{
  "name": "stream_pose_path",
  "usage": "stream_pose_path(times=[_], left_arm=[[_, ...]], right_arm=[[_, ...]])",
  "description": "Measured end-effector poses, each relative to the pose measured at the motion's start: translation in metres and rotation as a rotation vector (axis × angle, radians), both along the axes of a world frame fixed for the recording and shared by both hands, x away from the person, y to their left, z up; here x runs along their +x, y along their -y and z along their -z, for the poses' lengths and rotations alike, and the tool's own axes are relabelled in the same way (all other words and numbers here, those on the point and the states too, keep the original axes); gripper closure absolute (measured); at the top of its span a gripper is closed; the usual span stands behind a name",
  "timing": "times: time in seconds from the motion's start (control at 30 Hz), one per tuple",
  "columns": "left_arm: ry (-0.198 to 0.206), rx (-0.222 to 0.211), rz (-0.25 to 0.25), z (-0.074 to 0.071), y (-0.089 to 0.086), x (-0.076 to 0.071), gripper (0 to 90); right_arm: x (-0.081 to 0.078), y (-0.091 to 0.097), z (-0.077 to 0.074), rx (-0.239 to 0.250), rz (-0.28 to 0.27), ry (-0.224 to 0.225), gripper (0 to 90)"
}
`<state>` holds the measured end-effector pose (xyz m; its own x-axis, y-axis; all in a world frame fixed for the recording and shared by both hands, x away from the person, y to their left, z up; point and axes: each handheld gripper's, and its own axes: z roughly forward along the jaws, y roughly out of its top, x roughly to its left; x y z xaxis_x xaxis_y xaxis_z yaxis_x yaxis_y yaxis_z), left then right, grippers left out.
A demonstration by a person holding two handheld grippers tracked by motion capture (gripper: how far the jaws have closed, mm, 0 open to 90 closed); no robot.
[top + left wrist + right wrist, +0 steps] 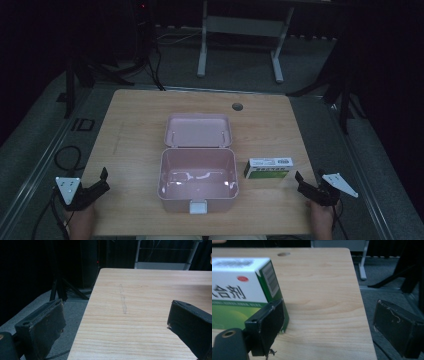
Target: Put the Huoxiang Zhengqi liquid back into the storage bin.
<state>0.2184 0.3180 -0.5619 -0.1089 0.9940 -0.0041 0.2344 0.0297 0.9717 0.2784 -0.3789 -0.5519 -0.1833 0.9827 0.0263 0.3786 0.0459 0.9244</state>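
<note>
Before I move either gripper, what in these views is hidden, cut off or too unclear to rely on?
- Carton: the right gripper view's left edge and a jaw cut it off; its print is blurred. In the high view it is too small to read.
- Pink box: glare on its floor in the high view; small contents can't be ruled out.
- Latch: too small to judge.
- Left gripper view: the frame cuts off the table to the right.

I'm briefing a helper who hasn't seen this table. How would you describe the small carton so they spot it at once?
Start at the open pink box in the middle of the wooden table. Just to its right, apart from it, lies the small carton, near the right gripper. It is the only printed item: white on top with a barcode, green along the lower front.
</note>
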Motion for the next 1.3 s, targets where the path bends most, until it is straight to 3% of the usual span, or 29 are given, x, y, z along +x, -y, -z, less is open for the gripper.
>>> stream_pose_path(times=[0.2,0.33,0.4,0.43,0.47,0.53,0.6,0.87,1.0,1.07,1.3], left_arm=[[0.002,-0.003,-0.016,0.0,-0.001,0.0,1.3],[0.001,-0.001,-0.018,0.0,0.0,0.0,1.3],[-0.006,0.006,-0.016,0.001,0.0,0.001,1.3],[-0.006,0.006,-0.016,0.001,0.0,0.001,1.3],[-0.007,0.008,-0.016,0.001,0.0,0.001,1.3],[-0.007,0.005,-0.014,0.001,0.0,0.001,1.3],[-0.007,0.004,-0.013,0.001,0.0,0.001,1.3],[-0.01,0.005,-0.004,0.0,0.001,0.001,1.3],[-0.01,0.002,-0.001,0.0,0.001,0.001,1.3],[-0.009,0.001,0.002,0.0,0.001,0.001,1.3],[-0.01,0.003,0.009,0.0,0.001,0.001,1.3]], right_arm=[[0.001,0.002,0.001,0.052,-0.084,-0.019,10.1],[0.001,0.003,0.001,0.059,-0.091,-0.024,10.1],[0.002,0.003,0.001,0.06,-0.124,-0.045,10.0],[0.003,0.002,-0.001,0.053,-0.145,-0.078,10.0],[0.003,0.002,-0.001,0.053,-0.145,-0.078,10.0],[0.004,0.002,-0.002,0.048,-0.207,-0.122,10.0],[0.008,0.005,-0.003,0.072,-0.313,-0.176,10.0],[0.016,0.003,-0.002,-0.031,-0.521,-0.319,10.0],[0.016,-0.001,-0.004,-0.101,-0.61,-0.355,10.5],[0.016,-0.003,-0.006,-0.141,-0.641,-0.382,10.6],[0.018,-0.012,-0.018,-0.29,-0.739,-0.545,10.6]])
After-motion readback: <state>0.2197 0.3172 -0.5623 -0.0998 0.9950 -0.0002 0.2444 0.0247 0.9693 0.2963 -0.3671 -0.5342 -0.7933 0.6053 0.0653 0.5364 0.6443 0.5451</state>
